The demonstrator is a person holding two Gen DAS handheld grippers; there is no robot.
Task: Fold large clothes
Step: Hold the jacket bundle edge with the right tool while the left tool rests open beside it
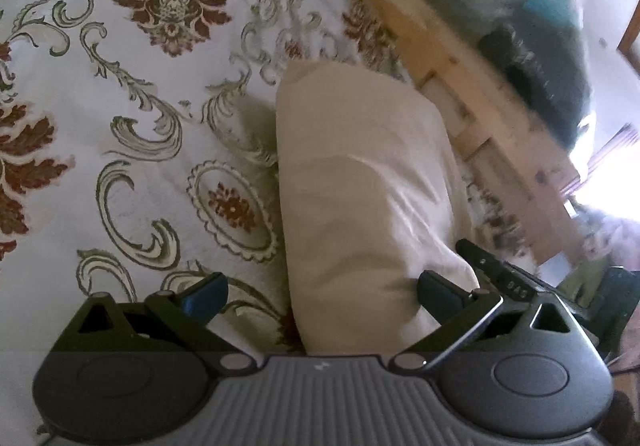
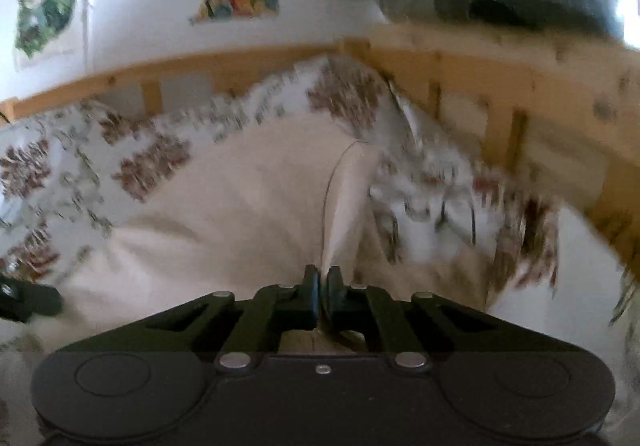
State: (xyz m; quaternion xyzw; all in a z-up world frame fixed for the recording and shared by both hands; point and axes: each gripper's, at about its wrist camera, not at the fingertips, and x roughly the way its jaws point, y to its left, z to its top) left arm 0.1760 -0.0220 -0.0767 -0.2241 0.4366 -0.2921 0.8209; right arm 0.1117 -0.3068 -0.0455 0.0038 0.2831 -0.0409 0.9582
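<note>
A cream-coloured cloth garment (image 1: 360,198) lies on the floral-patterned bedspread (image 1: 120,94), over near the wooden slatted bed rail (image 1: 472,86). The left gripper (image 1: 320,296) is spread wide, its blue-padded fingers on either side of the garment's near end. The right gripper (image 2: 323,286) is pinched tight on a raised fold of the garment. Both views are pretty blurry.

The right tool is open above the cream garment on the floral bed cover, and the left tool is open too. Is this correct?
Not quite. The right tool is shut on the cream garment, pinching a fold of it, as the right wrist view shows. The garment does lie on the floral bed cover, and the left tool is open.
</note>
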